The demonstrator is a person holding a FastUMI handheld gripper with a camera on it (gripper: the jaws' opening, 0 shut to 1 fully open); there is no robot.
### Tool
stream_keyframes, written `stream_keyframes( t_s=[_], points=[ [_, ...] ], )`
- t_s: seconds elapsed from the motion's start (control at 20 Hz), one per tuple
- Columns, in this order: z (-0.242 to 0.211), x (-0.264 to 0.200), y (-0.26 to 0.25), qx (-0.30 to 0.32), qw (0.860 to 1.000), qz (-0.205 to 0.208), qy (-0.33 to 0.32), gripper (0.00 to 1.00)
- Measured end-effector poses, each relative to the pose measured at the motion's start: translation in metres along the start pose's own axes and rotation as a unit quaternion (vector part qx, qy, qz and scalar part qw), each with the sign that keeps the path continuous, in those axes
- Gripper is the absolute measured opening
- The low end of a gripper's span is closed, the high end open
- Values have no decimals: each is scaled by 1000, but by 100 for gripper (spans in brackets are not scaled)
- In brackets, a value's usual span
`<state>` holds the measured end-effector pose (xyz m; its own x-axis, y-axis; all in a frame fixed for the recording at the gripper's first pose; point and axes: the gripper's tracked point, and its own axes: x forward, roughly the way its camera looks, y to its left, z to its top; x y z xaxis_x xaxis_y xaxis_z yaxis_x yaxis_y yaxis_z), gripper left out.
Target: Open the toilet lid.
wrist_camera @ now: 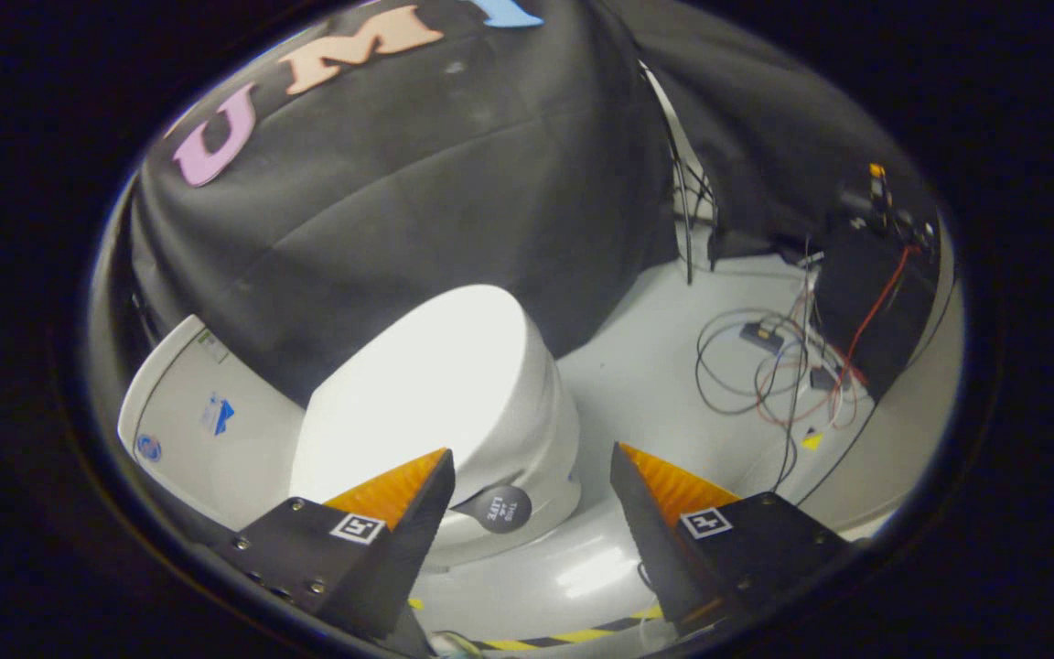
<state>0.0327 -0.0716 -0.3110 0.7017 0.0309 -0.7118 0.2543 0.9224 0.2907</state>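
A white cistern stands beyond the left jaw, against the draped black booth wall, as the gripper hovers over a toilet whose lid is, by the look of it, not yet raised: the glossy white lid lies down over the bowl, brightly lit, just ahead of the left jaw and partly hidden behind it. Between the jaws, a small dark round tab juts from the lid's front rim, untouched. The jaws stand wide apart and hold nothing, so the lift itself appears to be wholly ahead; the tab looks the likely place to take hold. Beyond the right jaw, loose cables trail across the pale floor toward dark equipment, well apart from the toilet.
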Motion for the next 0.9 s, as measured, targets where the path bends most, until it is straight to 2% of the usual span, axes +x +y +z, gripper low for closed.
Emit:
stream_keyframes(
  t_s=[0.05,0.15,0.3,0.45,0.6,0.7,0.9],
  points=[
    [-5,2,-3,22,1000,0,11,100],
    [-11,6,-6,53,998,0,20,93],
    [-18,18,-4,88,995,11,34,93],
    [-45,31,10,130,988,35,78,93],
    [-51,34,24,187,976,61,97,68],
    [-50,35,23,199,973,68,93,50],
    [-51,35,26,206,967,101,107,50]
  ],
)
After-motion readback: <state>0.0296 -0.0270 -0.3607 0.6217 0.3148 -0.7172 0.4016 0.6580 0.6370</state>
